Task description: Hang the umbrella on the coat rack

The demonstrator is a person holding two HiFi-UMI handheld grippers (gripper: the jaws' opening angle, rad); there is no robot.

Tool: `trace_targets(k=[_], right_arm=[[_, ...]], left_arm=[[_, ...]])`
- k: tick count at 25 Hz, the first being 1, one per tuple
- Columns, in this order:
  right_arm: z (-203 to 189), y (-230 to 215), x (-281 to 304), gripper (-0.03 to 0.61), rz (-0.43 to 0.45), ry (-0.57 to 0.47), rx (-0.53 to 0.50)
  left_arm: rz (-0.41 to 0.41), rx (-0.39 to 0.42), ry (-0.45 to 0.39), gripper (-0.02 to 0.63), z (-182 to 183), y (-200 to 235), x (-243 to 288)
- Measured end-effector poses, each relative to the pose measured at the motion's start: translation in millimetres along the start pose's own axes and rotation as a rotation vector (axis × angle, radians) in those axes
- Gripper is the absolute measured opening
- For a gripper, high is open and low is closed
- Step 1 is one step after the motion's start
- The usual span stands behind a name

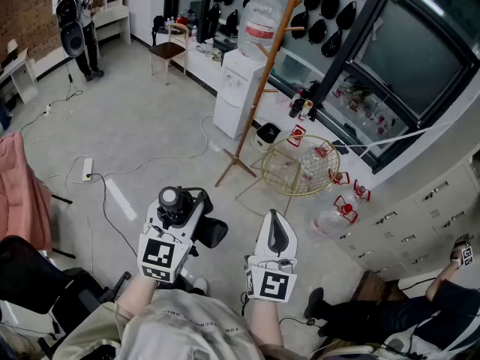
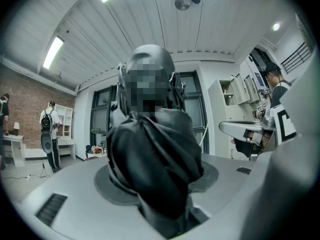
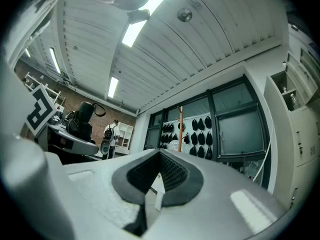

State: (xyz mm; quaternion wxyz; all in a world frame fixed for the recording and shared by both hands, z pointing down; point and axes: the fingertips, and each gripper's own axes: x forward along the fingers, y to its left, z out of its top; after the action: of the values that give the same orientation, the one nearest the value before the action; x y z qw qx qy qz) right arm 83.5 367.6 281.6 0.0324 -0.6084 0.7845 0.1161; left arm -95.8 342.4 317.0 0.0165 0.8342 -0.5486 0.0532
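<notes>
Bright, even indoor light falls from long ceiling strips (image 2: pixel 52 51), which blow out to pure white in both gripper views. The pale floor (image 1: pixel 142 126) in the head view carries only soft, faint shadows. All three views bend strongly toward their edges, with dark rounded corners. The umbrella (image 2: pixel 155 169), close against the left lens, looks dim and soft

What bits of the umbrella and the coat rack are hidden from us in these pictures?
- Left gripper view: a mosaic patch covers the upper end of the umbrella.
- Head view: the picture's top edge cuts off the top of the coat rack.
- Right gripper view: the body of the right gripper hides the coat rack's foot, and its hooks are too small to count.
</notes>
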Motion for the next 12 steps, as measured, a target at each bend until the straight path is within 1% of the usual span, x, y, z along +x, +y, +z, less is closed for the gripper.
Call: trace_targets(k=[12], right_arm=[[1, -3, -7, -0.002, 0.031, -0.005, -0.005]], left_arm=[[0.016, -0.002, -0.002, 0.229, -1, -10, -5]])
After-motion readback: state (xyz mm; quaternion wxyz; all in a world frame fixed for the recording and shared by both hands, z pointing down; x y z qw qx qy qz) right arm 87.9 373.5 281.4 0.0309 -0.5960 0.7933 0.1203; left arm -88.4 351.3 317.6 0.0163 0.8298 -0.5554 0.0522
